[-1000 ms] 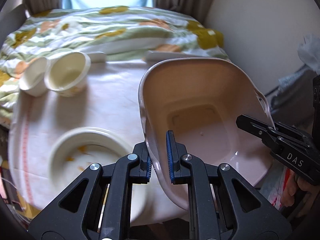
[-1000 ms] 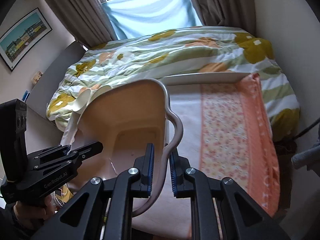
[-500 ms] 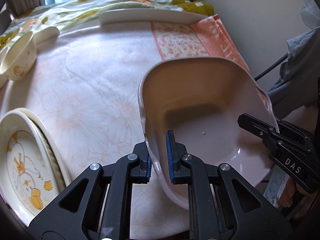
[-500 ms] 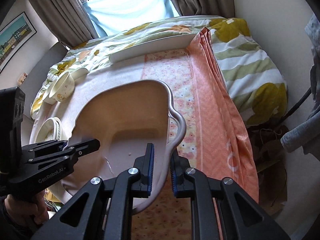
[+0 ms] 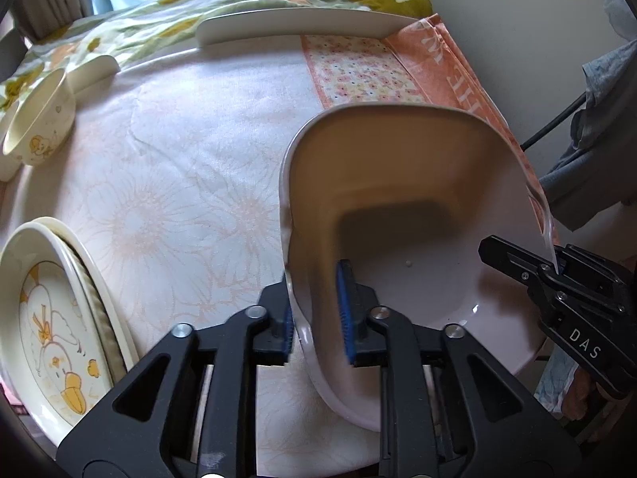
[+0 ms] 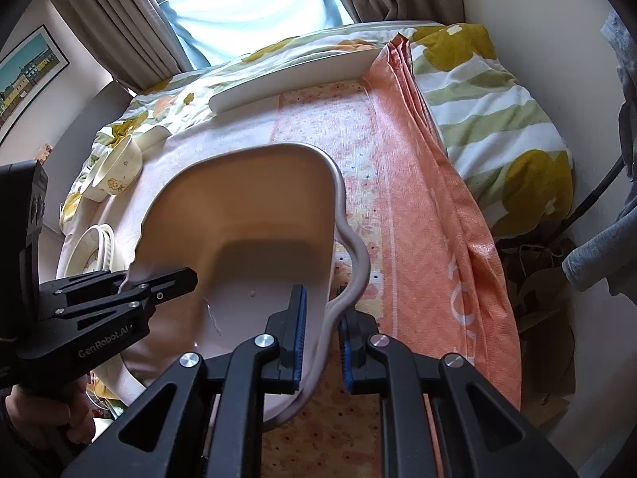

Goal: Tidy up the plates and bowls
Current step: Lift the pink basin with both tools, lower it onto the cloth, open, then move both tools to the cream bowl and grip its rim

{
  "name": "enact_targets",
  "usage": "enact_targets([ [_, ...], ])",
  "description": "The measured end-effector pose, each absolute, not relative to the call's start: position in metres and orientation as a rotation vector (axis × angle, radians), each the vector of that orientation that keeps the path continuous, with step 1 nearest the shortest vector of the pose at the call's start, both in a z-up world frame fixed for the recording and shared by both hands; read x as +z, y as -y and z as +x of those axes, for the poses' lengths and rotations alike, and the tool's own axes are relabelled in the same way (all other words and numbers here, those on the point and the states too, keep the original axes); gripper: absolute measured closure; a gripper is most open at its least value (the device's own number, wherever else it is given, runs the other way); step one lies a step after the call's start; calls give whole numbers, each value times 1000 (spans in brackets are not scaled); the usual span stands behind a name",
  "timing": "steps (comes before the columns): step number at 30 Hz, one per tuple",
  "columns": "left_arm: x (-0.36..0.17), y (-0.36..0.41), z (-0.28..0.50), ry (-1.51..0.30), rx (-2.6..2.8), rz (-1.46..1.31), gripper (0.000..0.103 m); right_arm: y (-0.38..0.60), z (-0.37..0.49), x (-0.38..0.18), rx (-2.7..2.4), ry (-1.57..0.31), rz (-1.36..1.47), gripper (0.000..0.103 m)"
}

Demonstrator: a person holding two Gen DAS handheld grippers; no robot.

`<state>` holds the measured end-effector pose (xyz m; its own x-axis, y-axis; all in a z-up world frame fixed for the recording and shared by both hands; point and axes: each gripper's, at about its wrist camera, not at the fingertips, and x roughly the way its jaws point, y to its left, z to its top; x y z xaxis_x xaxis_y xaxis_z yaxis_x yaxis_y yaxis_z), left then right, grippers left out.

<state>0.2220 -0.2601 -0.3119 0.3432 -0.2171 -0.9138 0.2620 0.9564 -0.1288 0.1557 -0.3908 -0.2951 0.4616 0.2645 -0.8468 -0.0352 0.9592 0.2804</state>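
Note:
A large pinkish-white plastic basin (image 5: 418, 207) (image 6: 254, 219) is held between both grippers above the table. My left gripper (image 5: 318, 314) is shut on its left rim. My right gripper (image 6: 320, 328) is shut on its right rim by the handle bulge. A stack of cream duck-print plates (image 5: 43, 318) (image 6: 93, 255) lies at the table's left front. A cream duck-print bowl (image 5: 40, 123) (image 6: 115, 171) lies tilted at the far left.
The table carries a pale floral cloth (image 5: 179, 167) and an orange patterned cloth (image 6: 418, 207) on its right side. A long white tray edge (image 5: 294, 24) runs along the back. A flowered duvet (image 6: 497, 91) lies behind. A wall and hanging grey clothes (image 5: 597, 127) are at right.
Both grippers have carried the basin down and forward over the table's right part. The plates and bowl now show at left, and the basin tilts less steeply.

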Motion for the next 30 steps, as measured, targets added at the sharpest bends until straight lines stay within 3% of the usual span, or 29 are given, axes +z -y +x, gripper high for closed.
enact_targets([
  [3,-307,260,221,-1156,-307,46,33,389,155,-296,189,-1082,211,89],
  [4,-304,260,221,-1142,-305,42,25,388,155,-296,193,-1081,204,89],
  [6,-299,259,222,-1129,-299,34,21,387,153,-294,192,-1074,185,87],
  [7,-297,258,224,-1127,-292,31,21,387,153,-293,192,-1067,172,77],
  [10,-286,254,226,-1114,-271,20,21,387,147,-284,216,-1037,145,29],
  [11,-280,251,225,-1102,-264,15,21,387,146,-281,222,-1032,138,19],
  [13,-264,243,220,-1075,-242,5,21,385,141,-270,236,-1017,117,18],
  [16,-231,226,208,-1028,-210,-29,20,376,133,-243,260,-967,73,1],
  [21,-174,185,184,-910,-122,-69,0,354,133,-192,369,-853,31,1],
  [30,-104,67,175,-815,54,-184,0,265,168,-120,579,-782,-47,1],
])
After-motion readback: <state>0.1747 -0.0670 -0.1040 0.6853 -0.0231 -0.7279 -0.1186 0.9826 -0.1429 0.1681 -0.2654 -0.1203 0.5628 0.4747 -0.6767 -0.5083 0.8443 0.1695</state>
